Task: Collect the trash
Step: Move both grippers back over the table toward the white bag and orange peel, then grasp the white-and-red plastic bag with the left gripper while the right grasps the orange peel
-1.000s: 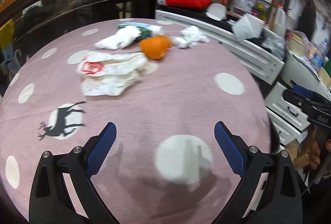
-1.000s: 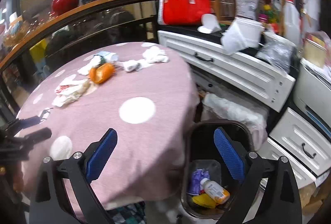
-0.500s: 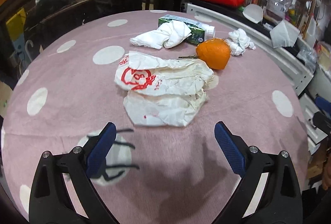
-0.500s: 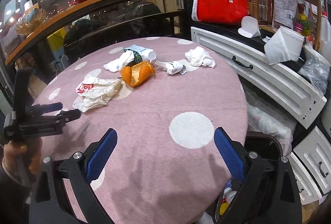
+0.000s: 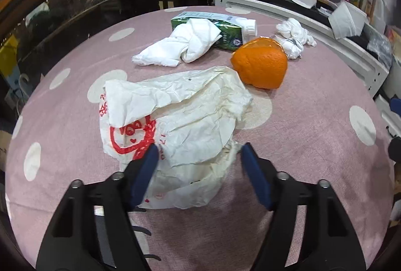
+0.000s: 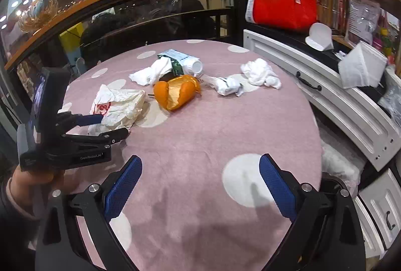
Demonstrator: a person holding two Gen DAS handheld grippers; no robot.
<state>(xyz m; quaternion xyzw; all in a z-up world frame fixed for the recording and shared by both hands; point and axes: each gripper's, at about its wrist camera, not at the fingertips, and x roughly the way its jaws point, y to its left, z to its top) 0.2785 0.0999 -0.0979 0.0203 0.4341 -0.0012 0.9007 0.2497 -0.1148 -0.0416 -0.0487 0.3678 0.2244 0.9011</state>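
tablecloth (image 5: 313, 145): pink, white dots | wrapper (image 5: 180, 120): white, red print | peel (image 5: 260, 65): orange

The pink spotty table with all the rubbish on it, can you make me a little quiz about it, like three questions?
1. True or false: the orange peel lies on top of the white wrapper with red print.
2. Which gripper has that wrapper between its fingers: A) the left gripper, B) the right gripper, C) neither?
3. Fill in: the green carton lies on its side, partly under a white ____.

Key
1. False. The peel sits beside the wrapper on the tablecloth.
2. A. Its jaws are closing around the wrapper; the right gripper is open over bare cloth.
3. Tissue: the crumpled tissue drapes over the carton.
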